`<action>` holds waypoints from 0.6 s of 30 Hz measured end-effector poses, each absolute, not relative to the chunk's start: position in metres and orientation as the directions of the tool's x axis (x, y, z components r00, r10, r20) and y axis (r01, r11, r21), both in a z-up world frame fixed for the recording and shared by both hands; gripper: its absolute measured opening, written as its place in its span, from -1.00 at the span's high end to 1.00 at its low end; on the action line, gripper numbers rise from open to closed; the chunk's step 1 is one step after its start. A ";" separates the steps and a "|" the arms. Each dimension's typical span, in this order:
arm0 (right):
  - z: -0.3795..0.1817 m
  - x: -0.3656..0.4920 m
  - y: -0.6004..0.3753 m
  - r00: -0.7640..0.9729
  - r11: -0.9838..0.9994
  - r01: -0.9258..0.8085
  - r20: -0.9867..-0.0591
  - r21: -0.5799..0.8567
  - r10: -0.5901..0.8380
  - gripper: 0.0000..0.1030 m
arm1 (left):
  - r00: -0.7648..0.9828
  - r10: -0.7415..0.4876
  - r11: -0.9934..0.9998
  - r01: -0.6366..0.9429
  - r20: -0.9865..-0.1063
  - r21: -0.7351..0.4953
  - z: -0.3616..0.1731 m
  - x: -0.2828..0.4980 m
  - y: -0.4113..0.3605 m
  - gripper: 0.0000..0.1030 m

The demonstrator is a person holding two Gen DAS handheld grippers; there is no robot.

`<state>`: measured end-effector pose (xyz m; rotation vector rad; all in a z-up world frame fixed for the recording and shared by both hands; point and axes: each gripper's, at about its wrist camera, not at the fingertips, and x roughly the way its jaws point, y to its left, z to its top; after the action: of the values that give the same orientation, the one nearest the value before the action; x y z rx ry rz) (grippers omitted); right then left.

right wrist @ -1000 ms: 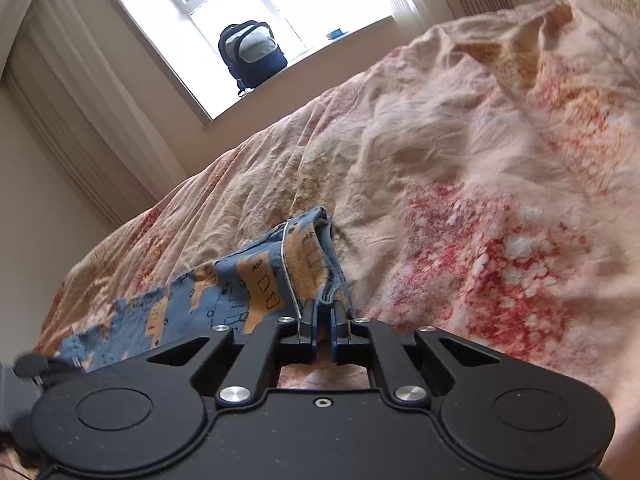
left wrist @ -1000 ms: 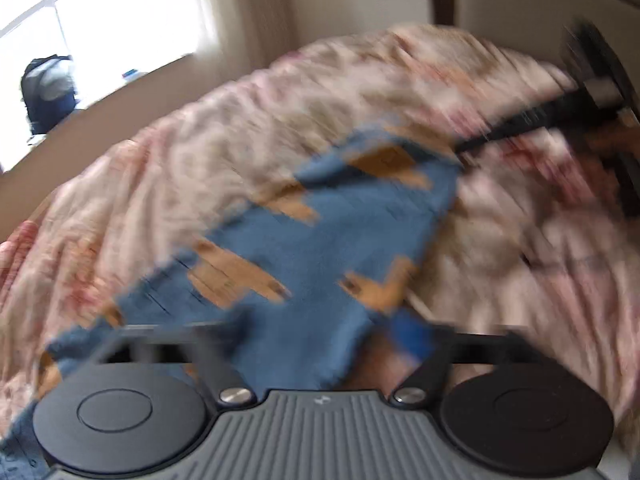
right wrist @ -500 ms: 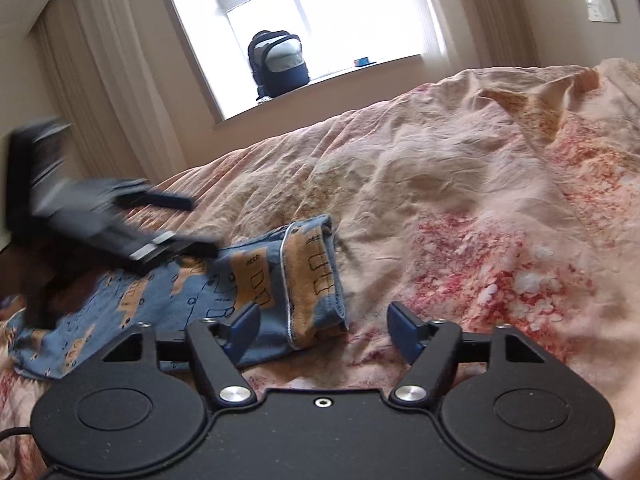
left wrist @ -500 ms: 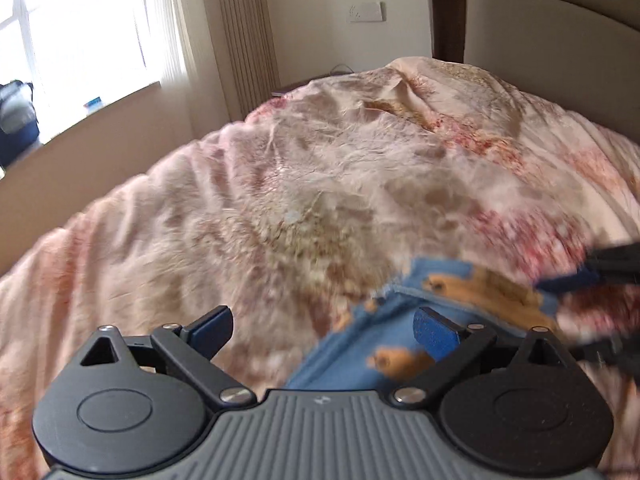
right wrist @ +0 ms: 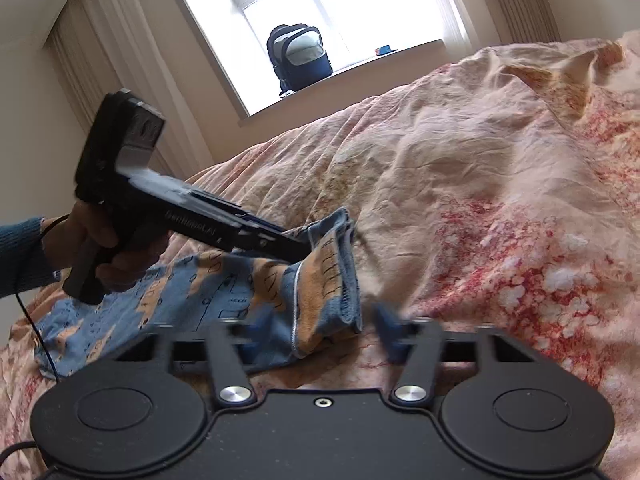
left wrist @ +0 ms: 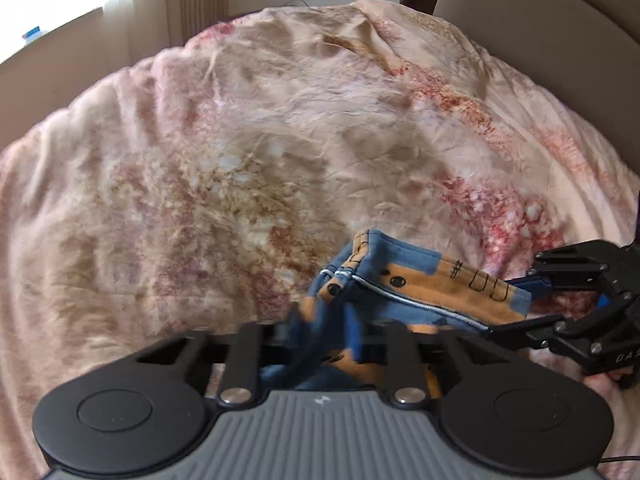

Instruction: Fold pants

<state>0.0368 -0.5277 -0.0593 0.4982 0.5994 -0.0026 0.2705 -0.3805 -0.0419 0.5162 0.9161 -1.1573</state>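
Step in hand: both tongs re-gripping the folded end of the pants for the next fold.

Left to right:
- Person's hand in a blue knit sleeve (right wrist: 24, 254) held the left tongs (left wrist: 328, 332). Their jaws were closing, cloth between them; in the left wrist view the fingers sat blurred and close together with fabric bunched in the gap. Looked like a pinch on the upper corner of the folded edge.
- Blue cotton pants with orange printed patches (right wrist: 224, 292) lay on the bed's crumpled pink-and-cream floral duvet (right wrist: 480, 184), long part trailing to the left, doubled end with its stitched hem turned up towards the middle.
- Right tongs (right wrist: 320, 332) were also closing, fingers motion-blurred and apart, straddling the lower corner of that end. Pads not on the cloth yet, so not a grip.

Next move, my read: right tongs need to finish the pinch on the lower corner before either side lifts. Then both corners travel together over the trailing part. Risk: a one-sided lift skews the fold.
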 end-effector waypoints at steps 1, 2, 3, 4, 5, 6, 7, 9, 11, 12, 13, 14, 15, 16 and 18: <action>-0.060 0.037 -0.528 0.828 0.882 0.144 -0.543 0.448 0.140 0.27 | 0.140 -0.551 0.355 0.932 -0.822 -0.079 -0.039 0.268 -0.379 0.83; -0.060 0.038 -0.526 0.828 0.888 0.143 -0.544 0.437 0.135 0.36 | 0.156 -0.563 0.357 0.932 -0.812 -0.068 -0.036 0.265 -0.377 0.85; -0.059 0.038 -0.523 0.827 0.895 0.141 -0.547 0.422 0.127 0.42 | 0.182 -0.580 0.356 0.933 -0.794 -0.046 -0.030 0.261 -0.374 0.85; -0.058 0.037 -0.521 0.829 0.904 0.139 -0.547 0.404 0.117 0.49 | 0.217 -0.601 0.346 0.938 -0.769 -0.005 -0.023 0.254 -0.370 0.85; -0.057 0.037 -0.518 0.833 0.914 0.141 -0.545 0.380 0.098 0.54 | 0.255 -0.624 0.328 0.943 -0.739 0.048 -0.015 0.246 -0.367 0.85; -0.055 0.036 -0.514 0.837 0.924 0.145 -0.541 0.354 0.077 0.56 | 0.281 -0.641 0.312 0.946 -0.715 0.092 -0.009 0.240 -0.365 0.85; -0.051 0.034 -0.509 0.845 0.937 0.150 -0.533 0.315 0.044 0.59 | 0.297 -0.652 0.298 0.946 -0.698 0.124 -0.005 0.234 -0.363 0.85; -0.041 0.030 -0.496 0.857 0.966 0.156 -0.515 0.207 -0.028 0.73 | 0.320 -0.659 0.303 0.941 -0.681 0.150 -0.002 0.229 -0.362 0.86; -0.036 0.030 -0.484 0.859 0.981 0.155 -0.506 0.118 -0.075 0.73 | 0.327 -0.648 0.320 0.936 -0.688 0.145 -0.008 0.231 -0.365 0.86; -0.036 0.032 -0.481 0.853 0.983 0.152 -0.516 0.098 -0.081 0.73 | 0.331 -0.630 0.332 0.933 -0.702 0.142 -0.015 0.234 -0.368 0.85; -0.039 0.035 -0.481 0.843 0.984 0.153 -0.531 0.089 -0.083 0.72 | 0.336 -0.608 0.347 0.927 -0.719 0.140 -0.023 0.237 -0.373 0.84; -0.043 0.038 -0.483 0.837 0.983 0.157 -0.542 0.094 -0.082 0.72 | 0.334 -0.591 0.356 0.925 -0.734 0.134 -0.032 0.240 -0.376 0.83; -0.046 0.041 -0.486 0.831 0.981 0.163 -0.551 0.107 -0.078 0.71 | 0.336 -0.571 0.370 0.920 -0.749 0.130 -0.039 0.242 -0.381 0.77; -0.049 0.042 -0.489 0.827 0.978 0.169 -0.558 0.119 -0.075 0.70 | 0.340 -0.562 0.383 0.915 -0.754 0.127 -0.044 0.243 -0.381 0.65; -0.051 0.041 -0.491 0.827 0.977 0.167 -0.559 0.130 -0.067 0.60 | 0.336 -0.568 0.403 0.910 -0.752 0.102 -0.043 0.247 -0.379 0.49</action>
<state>0.0411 -0.4907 -0.0509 0.1770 0.5854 -0.1251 0.2465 -0.3786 -0.0433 0.5746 0.6982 -1.0350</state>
